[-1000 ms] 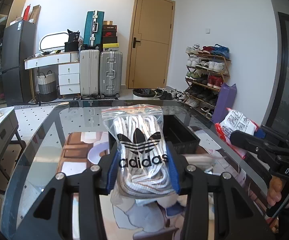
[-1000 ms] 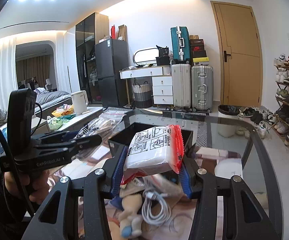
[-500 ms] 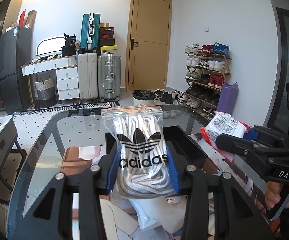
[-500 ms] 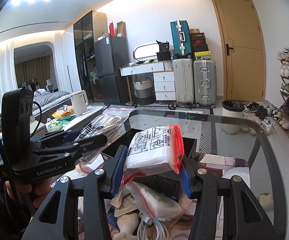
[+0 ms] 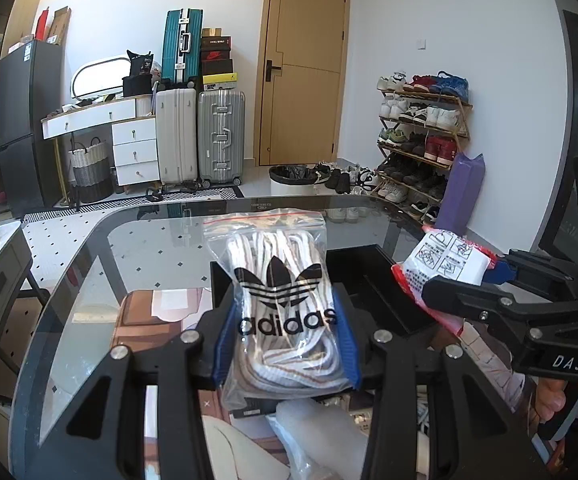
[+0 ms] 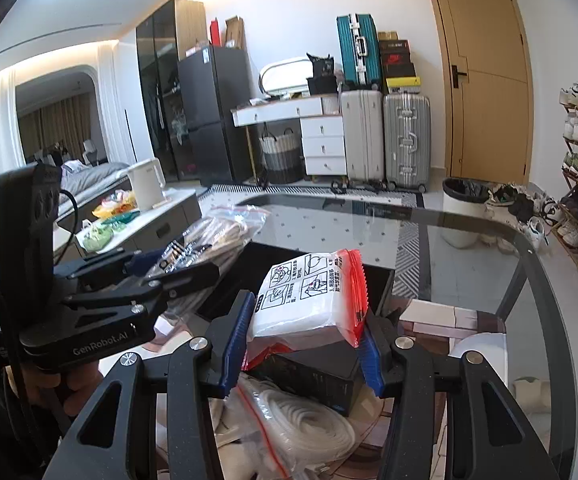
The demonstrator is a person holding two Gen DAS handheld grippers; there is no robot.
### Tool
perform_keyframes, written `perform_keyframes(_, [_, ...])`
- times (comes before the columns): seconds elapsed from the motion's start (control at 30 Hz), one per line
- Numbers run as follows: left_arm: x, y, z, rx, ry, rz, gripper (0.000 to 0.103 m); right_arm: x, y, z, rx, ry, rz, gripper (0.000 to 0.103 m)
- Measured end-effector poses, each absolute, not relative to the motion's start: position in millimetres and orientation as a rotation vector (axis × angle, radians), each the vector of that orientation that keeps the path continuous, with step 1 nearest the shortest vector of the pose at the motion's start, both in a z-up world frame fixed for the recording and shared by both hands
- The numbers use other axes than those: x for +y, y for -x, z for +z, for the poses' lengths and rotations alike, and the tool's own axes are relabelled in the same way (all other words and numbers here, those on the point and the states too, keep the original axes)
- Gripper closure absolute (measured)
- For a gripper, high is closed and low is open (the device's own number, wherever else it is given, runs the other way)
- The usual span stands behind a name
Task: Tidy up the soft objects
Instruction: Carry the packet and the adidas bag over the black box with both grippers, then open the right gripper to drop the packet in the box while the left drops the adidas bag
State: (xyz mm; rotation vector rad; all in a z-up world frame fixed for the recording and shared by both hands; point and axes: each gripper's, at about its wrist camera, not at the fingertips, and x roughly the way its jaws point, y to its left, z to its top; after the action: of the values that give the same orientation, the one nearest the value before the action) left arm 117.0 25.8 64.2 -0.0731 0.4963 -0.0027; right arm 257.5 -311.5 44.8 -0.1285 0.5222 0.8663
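My left gripper is shut on a clear zip bag of white shoelaces with an adidas logo, held above the glass table. It also shows in the right wrist view. My right gripper is shut on a white and red plastic packet, also seen in the left wrist view. Both bags hover by an open black box on the table.
Below the grippers lie a clear bag of white cable, a dark flat box and other wrapped items. Beyond the table are suitcases, a bin and a shoe rack.
Both grippers have moved forward over the table with their bags. The black box has drawn closer, and the right gripper's packet has come nearer to the left gripper.
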Motion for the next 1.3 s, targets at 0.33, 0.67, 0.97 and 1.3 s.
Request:
perform_keyframes(0.33, [24,-143,53,0.548,0.042,0.006,0.061,-293,-276,36,0.544,0.182,0.855,0.055])
perform_keyframes(0.67, [11,-157,43,0.606,-0.003,-0.001,0.06,-273,-297,18,0.596,0.245,0.861,0.055])
perform_keyframes(0.97, [13,-165,31,0.663,0.003,-0.008,0.06,-269,-307,5,0.635,0.261,0.862,0.055])
perform_keyframes(1.3, [16,-164,32,0.693,0.007,-0.027,0.059,-274,-301,8,0.627,0.244,0.865,0.047])
